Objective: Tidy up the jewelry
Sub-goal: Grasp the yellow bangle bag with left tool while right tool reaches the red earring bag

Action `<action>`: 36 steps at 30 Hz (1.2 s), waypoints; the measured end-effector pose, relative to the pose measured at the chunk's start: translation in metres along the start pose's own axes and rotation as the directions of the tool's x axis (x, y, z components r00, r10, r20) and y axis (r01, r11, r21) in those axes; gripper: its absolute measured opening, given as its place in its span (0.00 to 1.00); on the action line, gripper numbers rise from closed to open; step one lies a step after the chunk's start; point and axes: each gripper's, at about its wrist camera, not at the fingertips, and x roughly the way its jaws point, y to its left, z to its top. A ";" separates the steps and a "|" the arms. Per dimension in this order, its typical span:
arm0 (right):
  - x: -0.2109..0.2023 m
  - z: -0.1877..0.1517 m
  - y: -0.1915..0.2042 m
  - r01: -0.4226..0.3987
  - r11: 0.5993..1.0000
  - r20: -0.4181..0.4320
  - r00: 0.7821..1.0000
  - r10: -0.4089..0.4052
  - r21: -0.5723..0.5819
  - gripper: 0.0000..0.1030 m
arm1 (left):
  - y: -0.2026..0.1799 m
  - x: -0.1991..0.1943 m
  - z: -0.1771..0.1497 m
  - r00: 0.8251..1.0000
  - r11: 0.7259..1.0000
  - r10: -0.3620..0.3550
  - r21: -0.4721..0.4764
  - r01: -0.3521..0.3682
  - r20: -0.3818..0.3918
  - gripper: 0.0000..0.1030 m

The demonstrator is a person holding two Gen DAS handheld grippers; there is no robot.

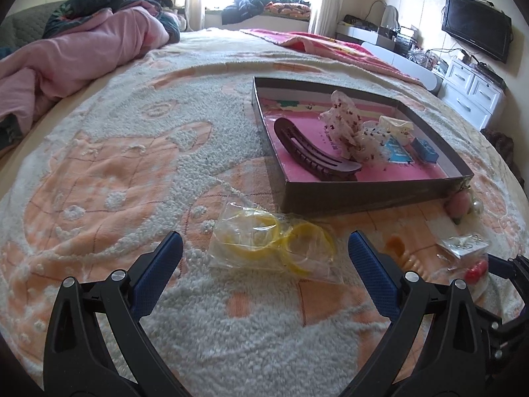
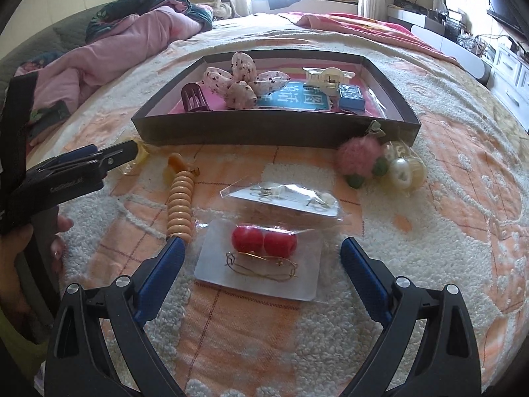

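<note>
A dark shallow box (image 1: 363, 193) (image 2: 274, 129) lies on the bed, holding a brown hair clip (image 1: 314, 152), a floral scrunchie (image 2: 241, 82), a cream claw clip (image 2: 327, 76) and a small blue box (image 2: 352, 97). My left gripper (image 1: 264, 248) is open just above a clear bag of yellow bangles (image 1: 274, 244). My right gripper (image 2: 263, 253) is open around a clear bag with red ball earrings on a white card (image 2: 263, 241). A second earring bag (image 2: 287, 198) lies beyond it. A peach coil hair tie (image 2: 180, 201) lies to its left.
A pink pompom clip (image 2: 358, 160) and pearl ornaments (image 2: 401, 168) lie at the box's near right corner. Pink bedding (image 1: 72, 53) is piled at the far left. White drawers (image 1: 472, 89) and a TV (image 1: 476, 26) stand at the right.
</note>
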 end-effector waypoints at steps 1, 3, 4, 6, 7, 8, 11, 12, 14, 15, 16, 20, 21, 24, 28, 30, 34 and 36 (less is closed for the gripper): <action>0.001 0.000 0.002 0.007 1.000 -0.002 1.000 -0.007 -0.009 0.90 | 0.001 0.003 0.001 1.000 1.000 -0.002 -0.003 0.001 -0.008 0.89; 0.005 -0.003 0.006 0.036 0.999 -0.014 0.999 -0.037 -0.039 0.87 | 0.002 0.006 0.001 1.000 1.000 -0.012 -0.008 0.012 -0.014 0.89; 0.006 -0.003 0.009 0.046 0.998 -0.016 0.999 -0.047 -0.051 0.86 | 0.003 0.008 0.002 1.000 1.000 -0.021 -0.011 0.020 -0.016 0.89; 0.006 -0.004 0.008 0.048 0.997 -0.016 0.999 -0.049 -0.057 0.81 | 0.004 0.011 0.002 0.999 0.999 -0.035 -0.015 0.035 -0.027 0.89; 0.005 -0.004 0.008 0.050 0.997 -0.015 0.999 -0.051 -0.060 0.77 | 0.005 0.013 0.001 0.999 0.999 -0.043 -0.016 0.043 -0.033 0.89; 0.005 -0.004 0.008 0.052 0.997 -0.014 0.998 -0.053 -0.062 0.74 | 0.005 0.014 0.002 0.998 0.999 -0.047 -0.016 0.047 -0.037 0.87; 0.003 -0.006 0.005 0.045 0.997 -0.013 0.999 -0.046 -0.056 0.72 | 0.003 0.016 0.003 0.997 0.998 -0.060 -0.001 0.060 -0.049 0.79; 0.001 -0.006 0.004 0.041 0.998 -0.013 0.999 -0.041 -0.052 0.72 | 0.002 0.017 0.003 0.997 0.998 -0.064 0.006 0.064 -0.051 0.74; -0.001 -0.006 0.002 0.033 0.999 -0.011 0.999 -0.033 -0.042 0.69 | -0.003 0.019 0.004 0.996 0.997 -0.067 0.033 0.069 -0.058 0.73; -0.003 -0.006 0.000 0.030 0.999 -0.011 0.999 -0.030 -0.034 0.69 | -0.005 0.019 0.004 0.996 0.997 -0.069 0.043 0.072 -0.060 0.73; -0.005 -0.006 -0.002 0.023 0.999 -0.011 1.000 -0.024 -0.023 0.69 | -0.006 0.019 0.004 0.996 0.996 -0.069 0.047 0.072 -0.061 0.72; -0.012 -0.005 -0.012 0.010 1.000 -0.004 1.000 -0.010 0.014 0.68 | -0.009 0.018 0.004 0.995 0.995 -0.072 0.059 0.076 -0.062 0.69; -0.014 -0.005 -0.014 0.010 1.000 -0.002 1.000 -0.010 0.019 0.68 | -0.010 0.017 0.004 0.995 0.995 -0.073 0.065 0.077 -0.061 0.69; -0.019 -0.006 -0.022 0.001 0.999 0.004 1.000 -0.001 0.048 0.68 | -0.014 0.014 0.002 0.995 0.994 -0.078 0.076 0.083 -0.059 0.69; -0.025 -0.005 -0.029 -0.002 0.998 0.014 1.000 0.001 0.065 0.68 | -0.018 0.003 0.000 0.994 0.993 -0.098 0.066 0.101 -0.044 0.69; -0.029 -0.005 -0.032 -0.001 0.998 0.021 1.000 0.000 0.067 0.68 | -0.021 -0.005 -0.002 0.994 0.992 -0.107 0.068 0.109 -0.036 0.69; -0.034 -0.004 -0.037 -0.002 0.997 0.030 1.000 -0.001 0.078 0.68 | -0.031 -0.020 -0.006 0.992 0.988 -0.124 0.088 0.125 -0.021 0.69; -0.037 -0.004 -0.039 -0.001 0.997 0.036 0.999 -0.002 0.081 0.68 | -0.036 -0.027 -0.007 0.990 0.986 -0.137 0.094 0.138 -0.015 0.69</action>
